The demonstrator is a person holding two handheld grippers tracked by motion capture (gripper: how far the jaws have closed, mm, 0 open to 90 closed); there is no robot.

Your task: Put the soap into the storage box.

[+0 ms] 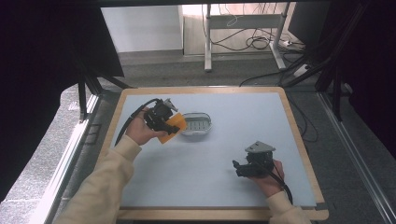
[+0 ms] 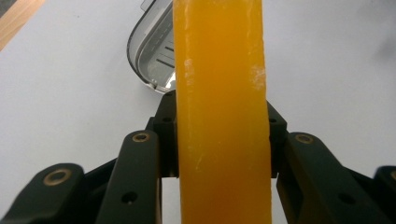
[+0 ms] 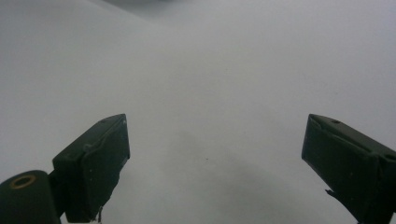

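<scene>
An orange bar of soap (image 1: 171,127) is clamped in my left gripper (image 1: 164,122), held just left of a clear oval soap dish (image 1: 196,123) on the pale mat. In the left gripper view the soap (image 2: 222,112) stands edge-on between the black jaws, and the ridged dish (image 2: 152,51) lies beyond it at upper left. My right gripper (image 1: 238,168) hovers low over the mat at the front right. In its own view, that right gripper (image 3: 215,163) has its jaws wide apart with bare mat between them.
The pale blue-grey mat (image 1: 233,140) covers a wooden table (image 1: 299,140). Beyond the far edge lie a metal desk frame (image 1: 243,28) and loose cables (image 1: 261,42) on the floor. Black curtains hang at both sides.
</scene>
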